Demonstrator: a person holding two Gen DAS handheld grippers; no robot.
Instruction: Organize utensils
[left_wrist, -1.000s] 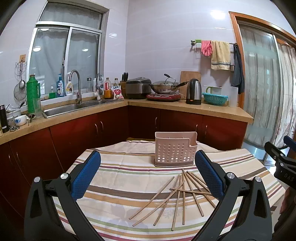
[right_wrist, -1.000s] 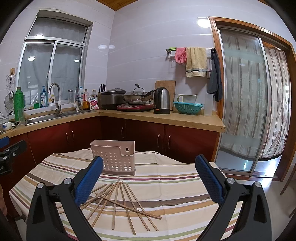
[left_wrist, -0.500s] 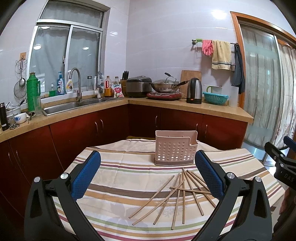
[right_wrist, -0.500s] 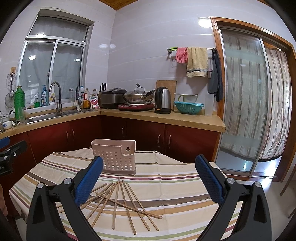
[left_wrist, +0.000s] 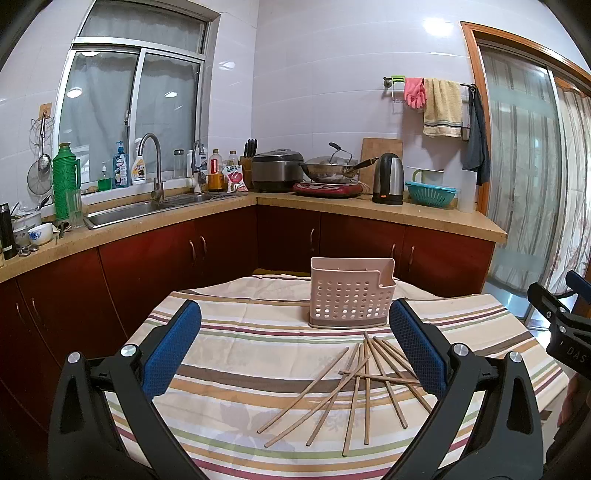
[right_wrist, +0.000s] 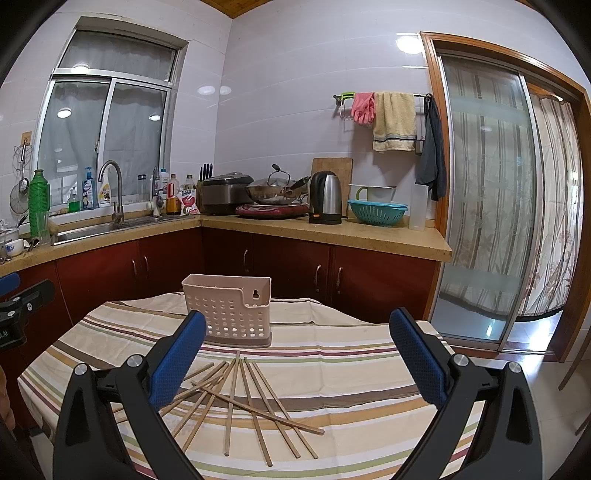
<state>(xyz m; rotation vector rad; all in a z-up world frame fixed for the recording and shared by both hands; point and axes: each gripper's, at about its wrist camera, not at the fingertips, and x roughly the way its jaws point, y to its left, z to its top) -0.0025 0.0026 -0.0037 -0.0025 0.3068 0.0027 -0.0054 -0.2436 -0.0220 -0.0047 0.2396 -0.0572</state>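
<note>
While gripper (right_wrist: 295, 354) spread, chopsticks (right_wrist: 236, 398) below.

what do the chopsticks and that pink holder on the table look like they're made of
The chopsticks look like bare wood or bamboo: thin, pale tan, matte, no shine. The holder looks like moulded plastic: even pink, smooth walls with neat rows of round holes and a keyhole hanging slot.

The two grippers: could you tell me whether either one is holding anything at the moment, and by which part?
Nothing is held. The left gripper and right gripper are both open above the chopsticks.
</note>
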